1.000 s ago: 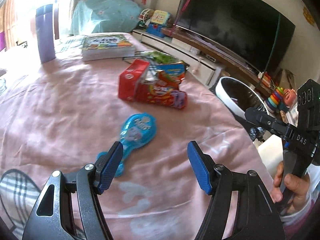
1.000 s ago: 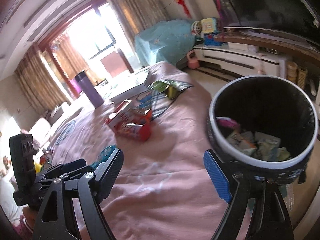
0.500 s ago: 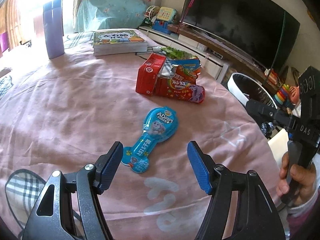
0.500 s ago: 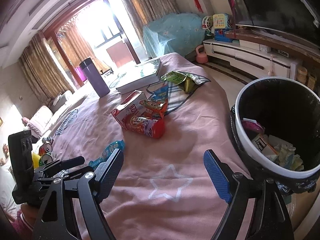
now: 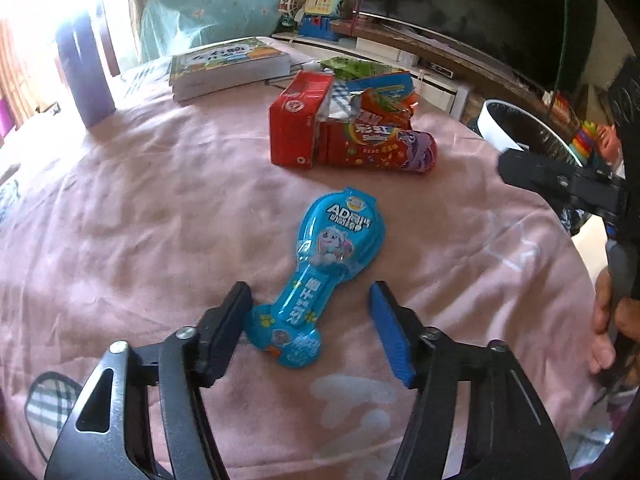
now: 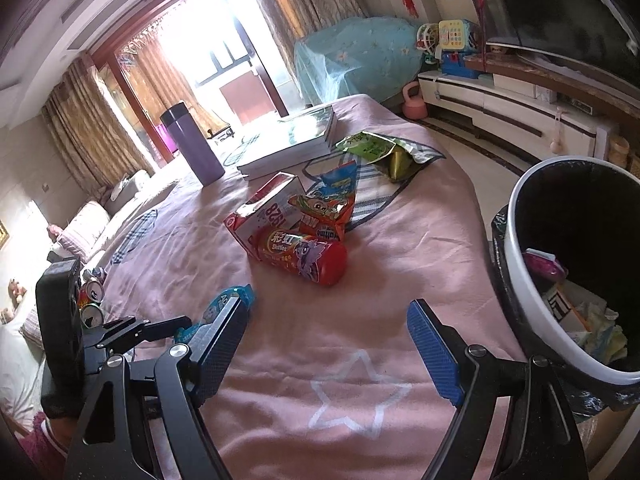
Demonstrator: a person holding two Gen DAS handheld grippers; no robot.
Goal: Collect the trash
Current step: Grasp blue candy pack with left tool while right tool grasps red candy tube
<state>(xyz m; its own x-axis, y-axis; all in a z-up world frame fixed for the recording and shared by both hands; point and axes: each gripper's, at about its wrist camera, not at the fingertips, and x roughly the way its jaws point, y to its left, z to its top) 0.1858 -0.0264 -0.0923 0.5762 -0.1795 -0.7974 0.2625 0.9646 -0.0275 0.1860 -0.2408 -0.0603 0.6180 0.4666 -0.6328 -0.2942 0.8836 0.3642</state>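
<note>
Blue candy wrapper (image 5: pixel 320 276) lies flat on the pink surface (image 5: pixel 140 220), its narrow end between the closing, not-yet-gripping jaws of the left hand-held gripper (image 5: pixel 308 316); bin (image 6: pixel 560 272) waits beside the open right hand-held gripper (image 6: pixel 328 344).

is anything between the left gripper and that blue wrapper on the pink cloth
Nothing visible. The blue wrapper lies flat on the pink cloth, its narrow end already between the closing jaws of the left gripper; the pads are not yet pressing it.

Bright daylight pours through a tall window (image 6: pixel 224 60) framed by brown curtains (image 6: pixel 88 120). A dark television (image 5: pixel 480 20) sits above a long white cabinet (image 6: pixel 512 116), beside a teal-covered shape (image 6: pixel 356 60); the floor (image 6: pixel 472 148) is pale tile.
</note>
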